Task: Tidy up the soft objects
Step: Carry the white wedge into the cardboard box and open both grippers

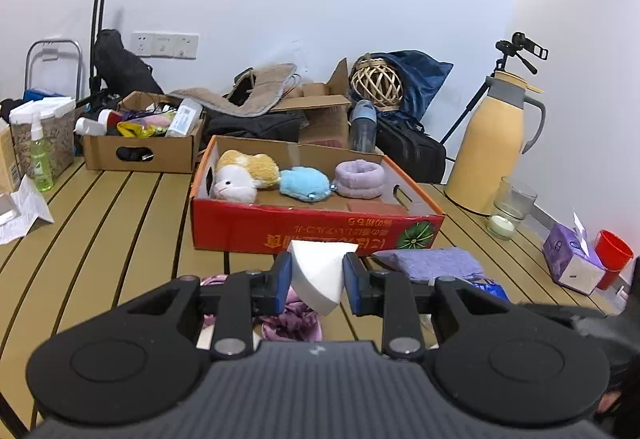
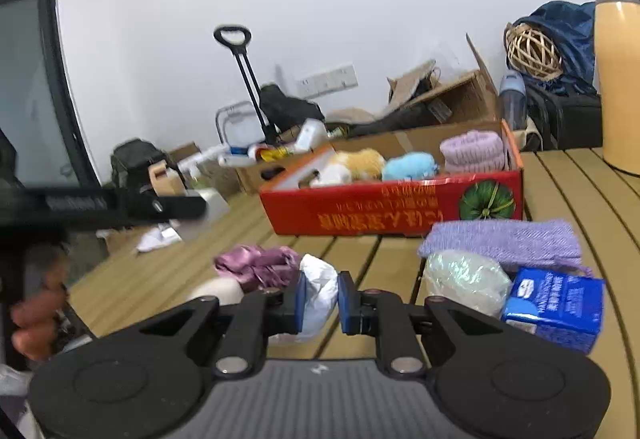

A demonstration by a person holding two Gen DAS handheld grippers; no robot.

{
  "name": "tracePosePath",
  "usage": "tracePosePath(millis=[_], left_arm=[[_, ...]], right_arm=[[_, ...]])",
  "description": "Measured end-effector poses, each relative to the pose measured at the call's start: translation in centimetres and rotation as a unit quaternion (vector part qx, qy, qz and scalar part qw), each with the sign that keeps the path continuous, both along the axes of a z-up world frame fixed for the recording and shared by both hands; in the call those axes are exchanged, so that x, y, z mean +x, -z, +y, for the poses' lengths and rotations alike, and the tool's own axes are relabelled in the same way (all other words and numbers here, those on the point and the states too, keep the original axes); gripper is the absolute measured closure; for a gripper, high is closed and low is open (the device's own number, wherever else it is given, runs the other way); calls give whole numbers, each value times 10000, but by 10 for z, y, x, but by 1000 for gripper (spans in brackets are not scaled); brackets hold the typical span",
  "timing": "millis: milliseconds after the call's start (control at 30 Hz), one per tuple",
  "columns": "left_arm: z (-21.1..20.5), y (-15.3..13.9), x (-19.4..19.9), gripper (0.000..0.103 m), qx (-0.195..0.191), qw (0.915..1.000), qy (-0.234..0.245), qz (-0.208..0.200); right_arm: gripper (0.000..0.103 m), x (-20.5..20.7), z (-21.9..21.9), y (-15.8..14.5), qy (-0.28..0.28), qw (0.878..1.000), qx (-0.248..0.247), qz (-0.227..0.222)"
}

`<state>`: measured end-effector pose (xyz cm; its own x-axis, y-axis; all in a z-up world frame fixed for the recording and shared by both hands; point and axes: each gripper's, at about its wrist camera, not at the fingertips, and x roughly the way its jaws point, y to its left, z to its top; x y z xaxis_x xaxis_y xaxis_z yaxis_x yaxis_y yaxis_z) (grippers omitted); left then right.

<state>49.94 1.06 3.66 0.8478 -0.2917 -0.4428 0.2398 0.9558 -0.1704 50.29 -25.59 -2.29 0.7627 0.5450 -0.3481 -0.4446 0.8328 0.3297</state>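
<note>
We hold a white wedge-shaped sponge (image 1: 318, 275) in our left gripper (image 1: 317, 281), the blue pads pressed against its two sides, lifted above the table (image 1: 120, 223) just in front of the red box (image 1: 316, 229); our right gripper (image 2: 321, 301) is nearly closed on a crumpled white bag (image 2: 320, 289), its pads squeezing the thin material between them; the bag hangs just beside a purple satin cloth (image 2: 258, 265) that lies on the slats, with a pale round thing (image 2: 218, 291) partly hidden next to it; to the right of the bag sit a shiny pale bundle (image 2: 464, 281), a lilac knitted cloth (image 2: 504, 243) and a blue packet (image 2: 554, 309), all close together and near the front wall of the box; inside the box we see a white-and-yellow plush (image 1: 244, 175), a blue plush (image 1: 306, 185) and a lilac ring-shaped cushion (image 1: 360, 179) in a row along its far side; farther out stand a yellow flask (image 1: 494, 143), a glass jar (image 1: 512, 207), a purple tissue box (image 1: 572, 259) and a red cup (image 1: 612, 251) on the right, and a brown cardboard box (image 1: 140, 147) of bottles and a green spray bottle (image 1: 40, 155) on the left; fingers (image 2: 36, 311) show at the left edge of the right wrist view.
</note>
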Motion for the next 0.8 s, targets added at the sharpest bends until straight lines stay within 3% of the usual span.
tracePosePath(millis=[167, 300, 400, 533, 600, 667, 733, 767, 800], left_arm=[[-6, -24, 49, 74, -80, 9989, 457, -5], [-14, -29, 145, 74, 55, 9970, 529, 559], [-27, -19, 223, 74, 242, 9940, 338, 1014], [-43, 16, 302, 71, 689, 9857, 165, 1527], [-41, 30, 321, 66, 811, 9833, -149, 1620], [-38, 39, 331, 57, 886, 9819, -173, 1663], [-31, 42, 333, 55, 791, 9825, -122, 1683], [-28, 40, 330, 53, 739, 9833, -80, 1662], [-25, 37, 324, 47, 707, 9842, -18, 1622]], right_arm=[[87, 43, -28, -42, 156, 9985, -463, -263], [87, 135, -48, -64, 300, 9973, -659, 131], [86, 214, -42, -66, 462, 9917, -1106, 456], [86, 299, -14, -42, 637, 9759, -1883, 901], [83, 325, -3, -26, 764, 9646, -2279, 1086], [79, 340, 2, -12, 914, 9559, -2547, 1144], [68, 342, 4, -9, 944, 9551, -2550, 1178], [56, 339, 3, -11, 907, 9584, -2463, 1126], [53, 336, 3, -16, 923, 9602, -2416, 1052]])
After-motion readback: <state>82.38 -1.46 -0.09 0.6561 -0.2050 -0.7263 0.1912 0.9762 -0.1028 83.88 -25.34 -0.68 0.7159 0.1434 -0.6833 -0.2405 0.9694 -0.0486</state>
